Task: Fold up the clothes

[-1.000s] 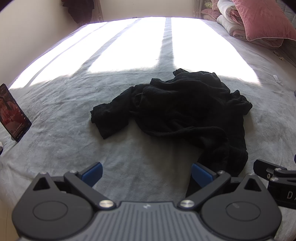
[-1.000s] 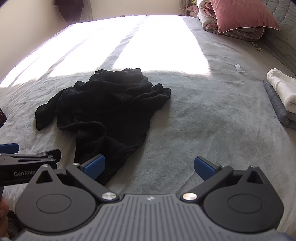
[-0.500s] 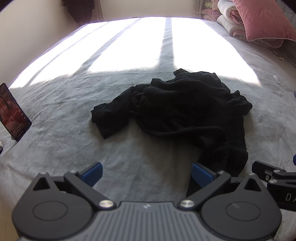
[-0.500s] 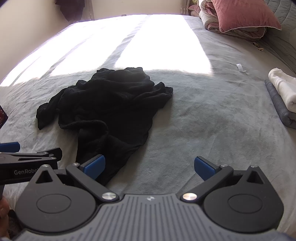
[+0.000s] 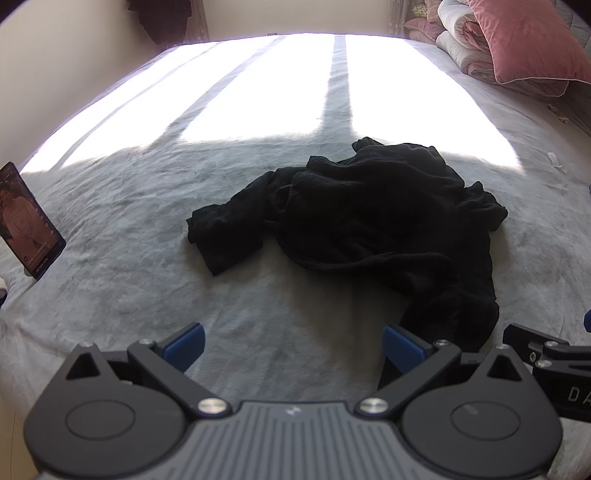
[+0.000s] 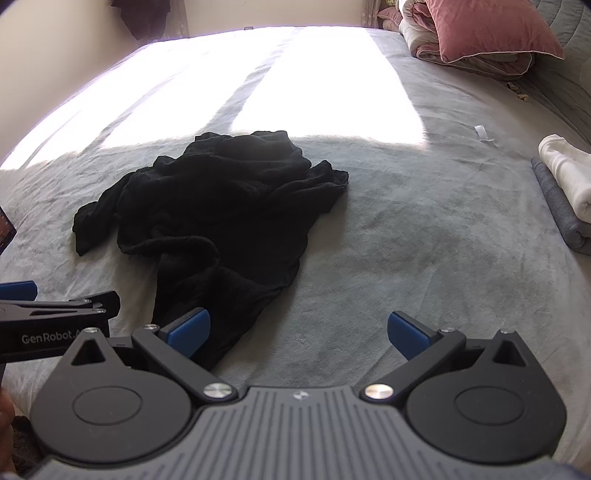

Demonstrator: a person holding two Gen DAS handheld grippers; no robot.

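Crumpled black garment point(image 5: 373, 225) on grey bed point(image 5: 147, 229); left hand-held gripper point(image 5: 293, 345) and right hand-held gripper point(image 6: 299, 330) both spread, empty.

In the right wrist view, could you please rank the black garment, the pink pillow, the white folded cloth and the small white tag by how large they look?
1. black garment
2. pink pillow, farther off, so unsure
3. white folded cloth, partly cropped
4. small white tag

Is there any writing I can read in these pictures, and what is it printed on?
"GenRobot.A", cut off after that: on the side of the left gripper, seen from the right wrist camera.
"DA", cut off by the frame edge: on the right gripper.
Phone screen: text too small to read.
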